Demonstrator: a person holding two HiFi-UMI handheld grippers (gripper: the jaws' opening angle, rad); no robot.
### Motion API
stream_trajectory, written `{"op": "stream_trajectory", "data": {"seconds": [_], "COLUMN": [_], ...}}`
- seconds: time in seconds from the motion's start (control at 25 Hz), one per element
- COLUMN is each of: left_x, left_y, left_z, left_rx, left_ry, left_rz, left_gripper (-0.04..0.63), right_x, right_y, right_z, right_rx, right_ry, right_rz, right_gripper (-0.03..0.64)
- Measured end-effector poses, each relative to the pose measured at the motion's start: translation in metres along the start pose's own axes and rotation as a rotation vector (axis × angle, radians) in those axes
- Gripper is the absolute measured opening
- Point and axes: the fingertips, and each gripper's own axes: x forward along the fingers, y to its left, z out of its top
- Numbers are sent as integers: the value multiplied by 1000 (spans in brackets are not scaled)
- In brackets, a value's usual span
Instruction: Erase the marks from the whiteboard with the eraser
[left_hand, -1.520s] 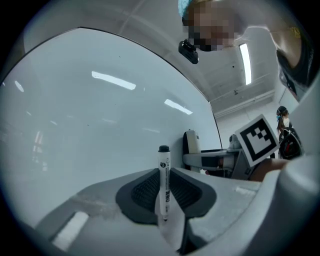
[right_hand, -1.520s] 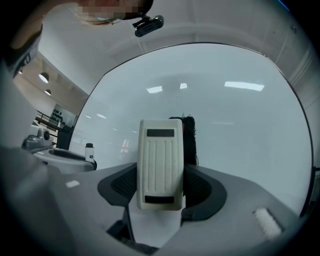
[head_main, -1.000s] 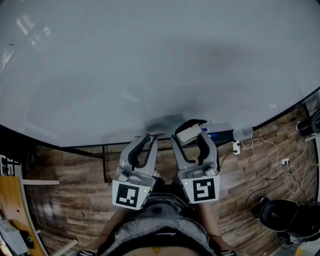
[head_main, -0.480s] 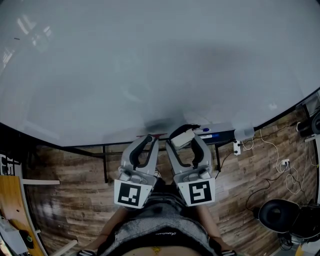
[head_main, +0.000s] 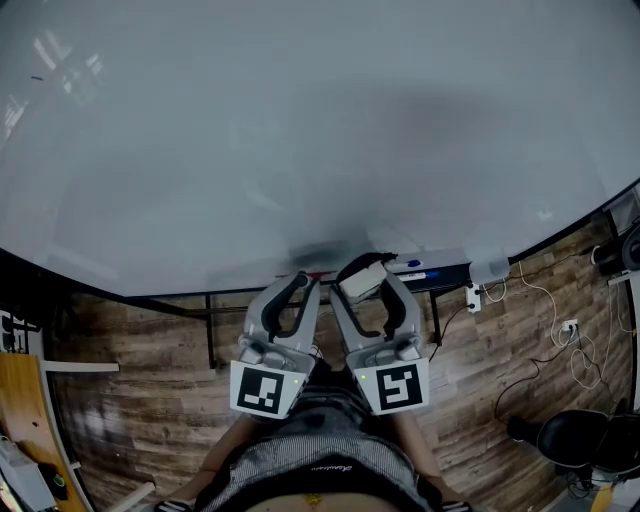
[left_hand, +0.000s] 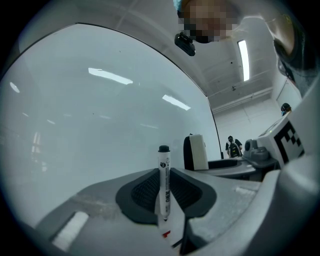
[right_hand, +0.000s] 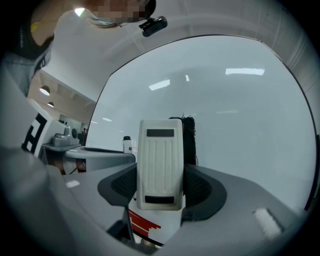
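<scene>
Right gripper has drawn back, fingers clamping the eraser; left gripper pinches a marker — a stray brush could re-mark the whiteboard.

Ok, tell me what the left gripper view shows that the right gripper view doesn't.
Only the left gripper view: the white, black-capped marker with its whole barrel clamped in the jaws of the left gripper. Only the right gripper view: the jaws of the right gripper shut on the white ribbed plastic eraser. Both: the glossy whiteboard and that eraser.
</scene>
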Motion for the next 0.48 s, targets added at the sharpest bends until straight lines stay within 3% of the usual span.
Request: {"op": "stream_trajectory", "data": {"seconds": [0.48], "left_x": [2], "left_y": [-2], "left_z": [0], "left_rx": [-5], "left_ry": [7], "left_rz": [0], "left_gripper": [71], "right_x": [-1], "right_y": [-1], "right_z": [1], "right_rx": [-4], "right_ry": [6], "right_rz": [1], "right_gripper": [258]}}
